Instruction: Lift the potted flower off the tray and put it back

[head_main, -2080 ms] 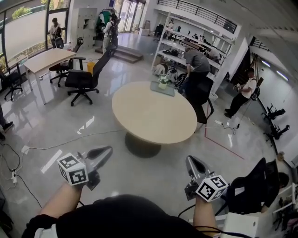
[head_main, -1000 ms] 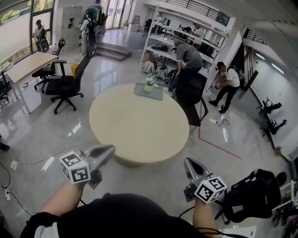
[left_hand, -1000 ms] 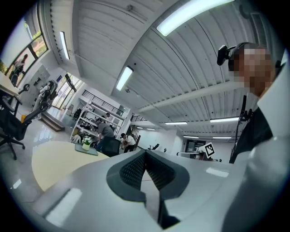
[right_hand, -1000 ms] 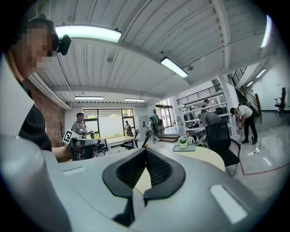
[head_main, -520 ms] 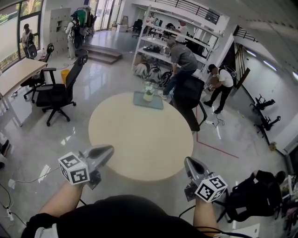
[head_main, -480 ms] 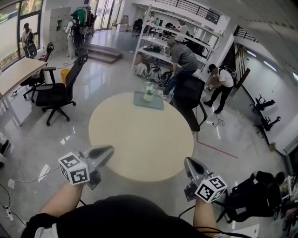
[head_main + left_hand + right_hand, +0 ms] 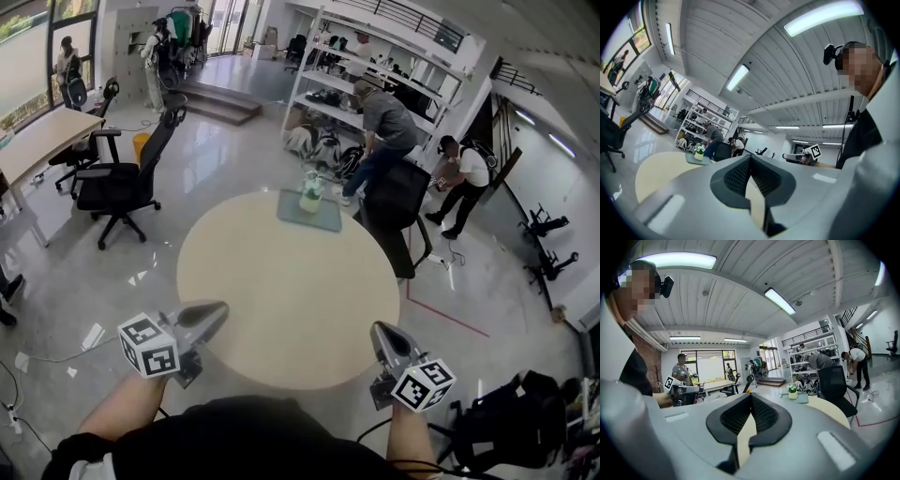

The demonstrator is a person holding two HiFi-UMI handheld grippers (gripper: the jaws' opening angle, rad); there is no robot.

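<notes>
Distance is the main fact for us now; the small white pot with its green and white flower [image 7: 310,195] stands well ahead of both tools, across the round beige table [image 7: 281,281] near its far edge. It sits upright on the flat grey-green rectangular tray [image 7: 326,218], so we judge the lift not yet begun.

Our left gripper [image 7: 217,309] is empty, its jaws pressed together at the tips; our right gripper [image 7: 380,330] is the same, closed on nothing. We take it they are carried shut simply because nothing is within reach. Both hang over the table's near rim, one to each side of our body, pointing roughly level and slightly inward.

From the left gripper [image 7: 750,157] the pot [image 7: 699,152] shows far off, to the left of the tips; from the right gripper [image 7: 750,397] it [image 7: 792,391] shows to the right of them, on the tray [image 7: 802,398]; neither is aimed at it yet. A black office chair [image 7: 398,211] stands beyond the right gripper, beside the tray's end of the table; we would need to close in and open a gripper before any grasp.
</notes>
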